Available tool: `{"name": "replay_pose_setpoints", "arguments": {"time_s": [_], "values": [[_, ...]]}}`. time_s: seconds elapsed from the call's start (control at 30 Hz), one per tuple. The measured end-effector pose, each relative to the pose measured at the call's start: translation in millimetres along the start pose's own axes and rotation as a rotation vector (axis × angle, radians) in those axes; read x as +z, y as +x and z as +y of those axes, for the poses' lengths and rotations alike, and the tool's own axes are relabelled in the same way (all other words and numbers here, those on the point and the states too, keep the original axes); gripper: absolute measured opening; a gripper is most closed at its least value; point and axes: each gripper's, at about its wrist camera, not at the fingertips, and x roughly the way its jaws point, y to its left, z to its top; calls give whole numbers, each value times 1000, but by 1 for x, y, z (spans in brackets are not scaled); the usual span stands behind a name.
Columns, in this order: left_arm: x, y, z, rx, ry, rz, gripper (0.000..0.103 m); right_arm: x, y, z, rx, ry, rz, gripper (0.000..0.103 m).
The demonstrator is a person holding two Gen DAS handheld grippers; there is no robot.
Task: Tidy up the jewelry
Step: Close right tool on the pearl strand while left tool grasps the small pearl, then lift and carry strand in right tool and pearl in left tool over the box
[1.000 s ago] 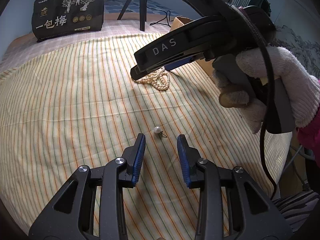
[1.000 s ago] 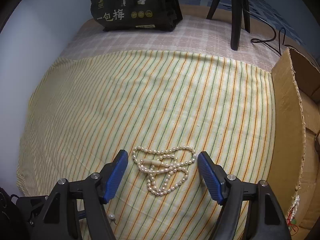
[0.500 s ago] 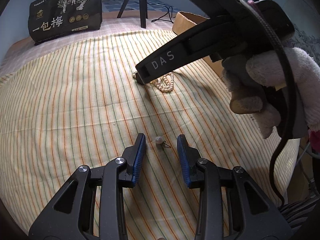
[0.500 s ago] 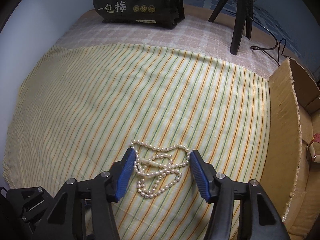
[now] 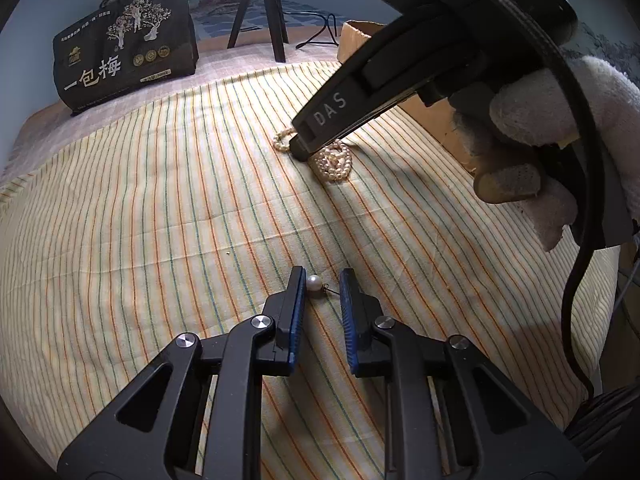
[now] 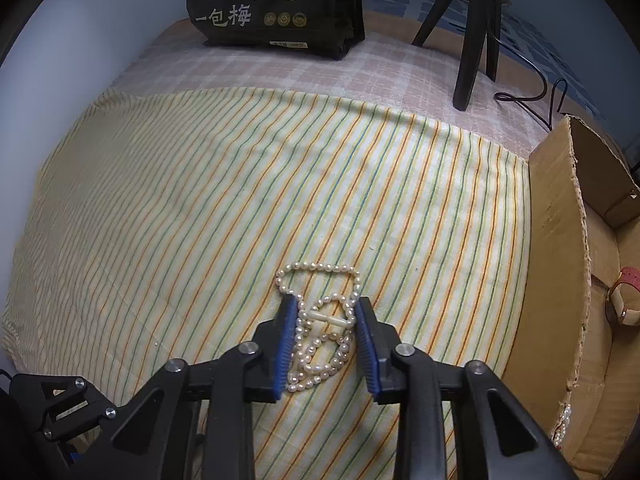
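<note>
A single pearl earring [image 5: 314, 282] with a thin pin lies on the striped cloth [image 5: 160, 200]. It sits between the tips of my left gripper [image 5: 322, 280], whose jaws are closing. The pearl rests against the left pad, and a small gap remains toward the right pad. A white pearl necklace [image 6: 320, 336] lies bunched between the blue pads of my right gripper [image 6: 326, 304], whose jaws are closing and pressing the strands from both sides. In the left wrist view the right gripper's tip [image 5: 300, 152] stands on the necklace [image 5: 334, 164], held by a gloved hand [image 5: 560, 120].
A black bag with white lettering [image 6: 276, 4] stands at the far edge of the bed. Tripod legs [image 6: 468, 40] and a cable are beside it. An open cardboard box [image 6: 560, 260] borders the cloth on the right, with a red-strapped watch [image 6: 628, 296] inside.
My left gripper has moved forward so the earring now lies between its tips, and its jaws have narrowed. The right jaws have closed in on the necklace and bunched it.
</note>
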Motion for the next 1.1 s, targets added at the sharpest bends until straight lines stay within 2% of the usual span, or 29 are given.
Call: {"name": "replay_pose_setpoints", "arguments": {"time_s": [0.07,0.27,0.67,1.1], "values": [[-1,-3,0,-4,-7,-3,16,-1,-1,-1,6,5,-4,22],[-4,-10,-1,-2,-7,-9,16,-5,-8,-7,36,31,-23,19],[-3,-30,3,0,-23,-41,16,-13,-36,-16,92,62,-81,18],[1,-49,0,-4,-22,-75,16,-14,-83,-24,157,89,-161,17]]}}
